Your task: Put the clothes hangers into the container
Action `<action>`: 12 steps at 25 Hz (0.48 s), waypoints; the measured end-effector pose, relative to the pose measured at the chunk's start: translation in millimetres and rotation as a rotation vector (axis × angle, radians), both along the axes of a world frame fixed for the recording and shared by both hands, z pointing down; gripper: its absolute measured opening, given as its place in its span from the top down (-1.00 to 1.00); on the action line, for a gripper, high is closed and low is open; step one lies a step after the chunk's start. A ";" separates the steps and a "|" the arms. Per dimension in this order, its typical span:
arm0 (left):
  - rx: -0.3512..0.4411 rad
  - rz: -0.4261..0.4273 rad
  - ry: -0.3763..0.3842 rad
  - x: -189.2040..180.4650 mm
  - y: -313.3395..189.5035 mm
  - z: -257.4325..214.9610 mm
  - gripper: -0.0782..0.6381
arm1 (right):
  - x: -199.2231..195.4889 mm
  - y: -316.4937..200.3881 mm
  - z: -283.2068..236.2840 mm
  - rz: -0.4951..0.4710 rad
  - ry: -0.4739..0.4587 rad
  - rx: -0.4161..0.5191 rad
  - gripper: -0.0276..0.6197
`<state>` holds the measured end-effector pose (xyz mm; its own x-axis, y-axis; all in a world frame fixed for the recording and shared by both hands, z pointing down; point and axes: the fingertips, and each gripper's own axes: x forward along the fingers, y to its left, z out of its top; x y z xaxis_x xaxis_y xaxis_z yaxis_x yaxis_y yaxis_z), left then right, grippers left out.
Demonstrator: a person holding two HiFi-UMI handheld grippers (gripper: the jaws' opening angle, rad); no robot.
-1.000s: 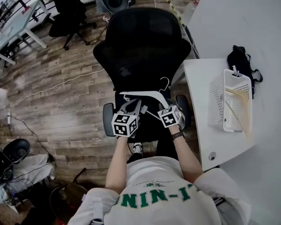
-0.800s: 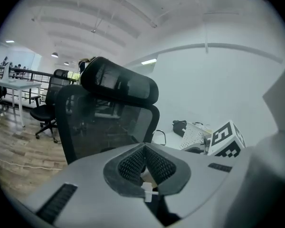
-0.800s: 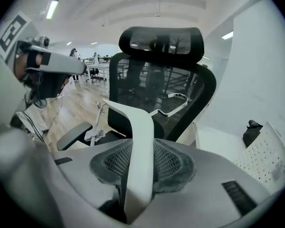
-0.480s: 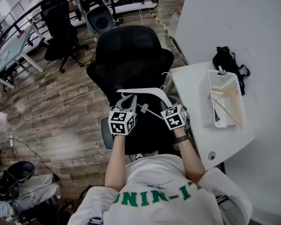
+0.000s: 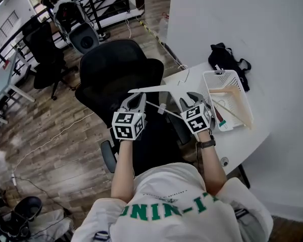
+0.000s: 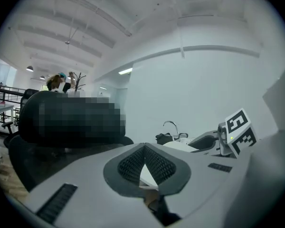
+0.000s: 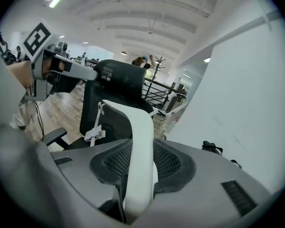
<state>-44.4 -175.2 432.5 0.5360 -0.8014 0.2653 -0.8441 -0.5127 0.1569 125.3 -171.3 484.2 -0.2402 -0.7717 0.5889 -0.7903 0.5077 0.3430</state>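
Note:
A white clothes hanger (image 5: pixel 159 88) hangs level between my two grippers, above the black office chair (image 5: pixel 116 69) and the white table's corner. Its metal hook (image 5: pixel 184 74) points away from me. My left gripper (image 5: pixel 136 99) is shut on the hanger's left end, seen as a white sliver (image 6: pixel 147 175) between the pads. My right gripper (image 5: pixel 188 101) is shut on the right arm (image 7: pixel 140 141), which runs up between its pads. A clip (image 7: pixel 95 134) dangles from the hanger's bar. The white mesh basket (image 5: pixel 210 92) stands on the table just right of the right gripper.
A wooden hanger (image 5: pixel 237 102) lies inside the basket. A black bag (image 5: pixel 223 57) sits on the table behind it. The rounded white table (image 5: pixel 242 140) runs along a white wall. More office chairs and cables are on the wooden floor to the left.
Both grippers have lifted the white hanger off the chair seat and carried it up and to the right, to the table edge beside the basket.

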 end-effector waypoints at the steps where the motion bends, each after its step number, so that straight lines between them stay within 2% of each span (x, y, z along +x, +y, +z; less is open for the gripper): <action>1: 0.007 0.024 -0.005 10.8 -5.0 -3.8 0.75 | 13.1 -2.8 -5.6 0.026 -0.003 0.006 0.46; 6: 0.044 0.124 -0.002 64.6 -25.0 -20.1 0.74 | 81.3 -11.2 -35.2 0.143 0.017 0.048 0.46; 12: 0.057 0.285 0.012 146.8 -36.0 -24.7 0.74 | 174.8 1.0 -59.6 0.314 0.022 0.090 0.46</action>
<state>102.4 -211.2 407.8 0.7447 -0.6312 0.2169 -0.6629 -0.7373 0.1302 300.1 -170.3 424.6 0.0298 -0.8552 0.5175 -0.8953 0.2074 0.3943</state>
